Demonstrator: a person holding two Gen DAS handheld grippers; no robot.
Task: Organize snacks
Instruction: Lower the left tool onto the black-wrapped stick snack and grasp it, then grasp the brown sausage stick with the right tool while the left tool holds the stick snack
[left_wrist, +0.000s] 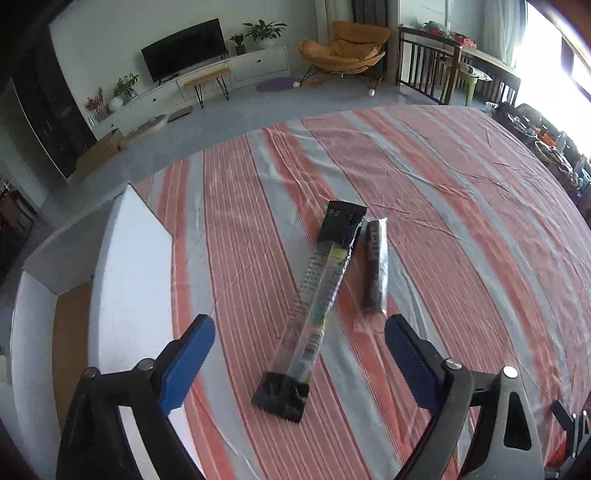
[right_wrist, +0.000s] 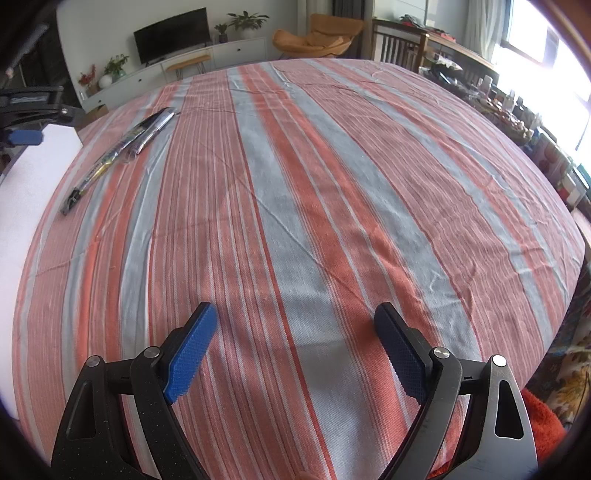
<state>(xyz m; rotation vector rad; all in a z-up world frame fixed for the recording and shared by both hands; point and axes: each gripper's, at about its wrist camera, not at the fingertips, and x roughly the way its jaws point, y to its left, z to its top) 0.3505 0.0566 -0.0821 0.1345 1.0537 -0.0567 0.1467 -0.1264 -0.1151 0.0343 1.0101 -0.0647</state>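
Observation:
A long clear snack packet with black ends (left_wrist: 317, 306) lies on the striped tablecloth (left_wrist: 461, 221). A shorter brown snack bar (left_wrist: 375, 269) lies just to its right, touching its upper end. My left gripper (left_wrist: 300, 323) is open above them; the long packet shows between its blue pads (left_wrist: 184, 365), which do not press on it. In the right wrist view the same long packet (right_wrist: 118, 151) and brown snack bar (right_wrist: 155, 129) lie at the far left. My right gripper (right_wrist: 295, 310) is open over bare cloth with nothing between its fingers.
An open white box (left_wrist: 129, 266) with a brown floor stands at the table's left edge, close to the snacks; it shows as the white box (right_wrist: 33, 177) in the right wrist view. Cluttered shelves (right_wrist: 517, 122) run past the table's right side. Beyond the table's far edge is floor.

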